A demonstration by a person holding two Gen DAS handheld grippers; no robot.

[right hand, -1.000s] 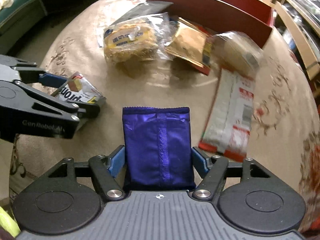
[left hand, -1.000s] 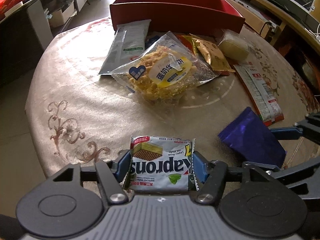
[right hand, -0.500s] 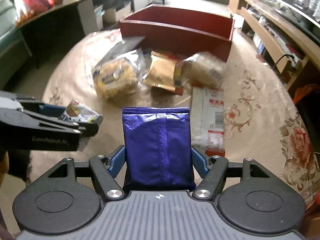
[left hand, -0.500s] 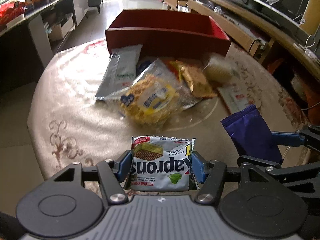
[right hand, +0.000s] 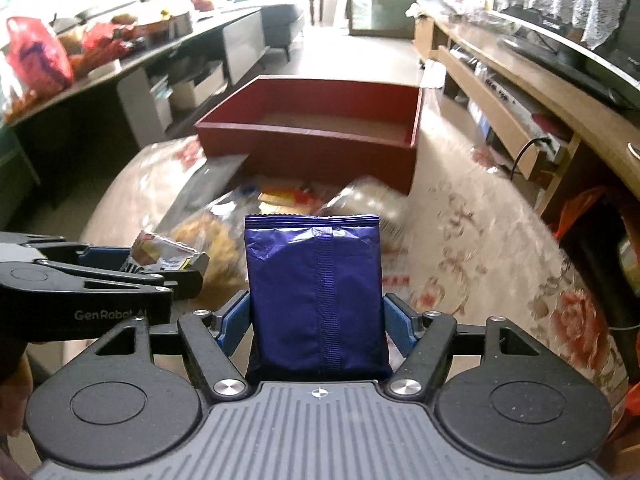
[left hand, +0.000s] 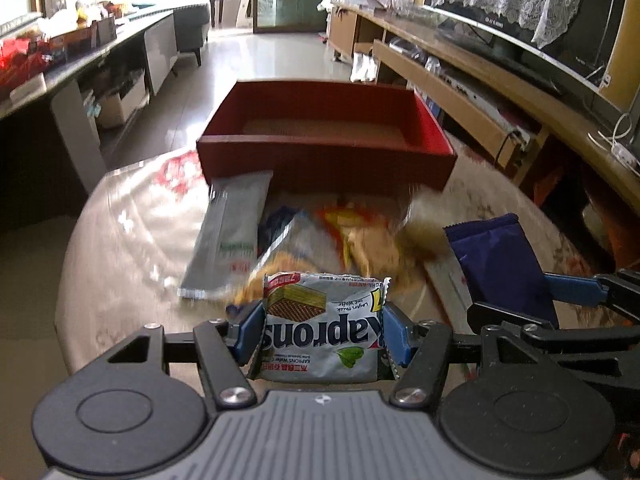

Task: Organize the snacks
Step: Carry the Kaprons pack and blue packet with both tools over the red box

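The Kaprons wafer packet (left hand: pixel 322 328) is clamped between the blue pads of the left gripper (left hand: pixel 322 330), held by its two side edges with the printed face toward the camera and the upper half standing free above the fingers. The purple foil pouch (right hand: pixel 316 296) is pinched in the same way by the right gripper (right hand: pixel 316 320), upright, its back seam running down the middle. Both are carried above the round table (right hand: pixel 480 216), short of the red box (left hand: pixel 326 132), whose floor appears bare.

Both packets are judged light and thin. The wafer packet can be expected to be fairly stiff across its flat faces but brittle inside, so a hard squeeze would likely crush the layers; the grip on the side edges is judged sound. The purple pouch looks softer and puffed, with glossy film that may slip; a hold lower down, near the bottom seal, as now, is probably steadier than one on the crimped top.

On the table in front of the box a loose pile remains: a long silver sachet (left hand: pixel 230 236), a clear bag of yellow snack pieces (right hand: pixel 208 240), a gold and orange packet (left hand: pixel 360 236), blurred, and a clear-wrapped pale bun (right hand: pixel 372 200). These are judged crinkly and slippery, best taken by an edge seal.
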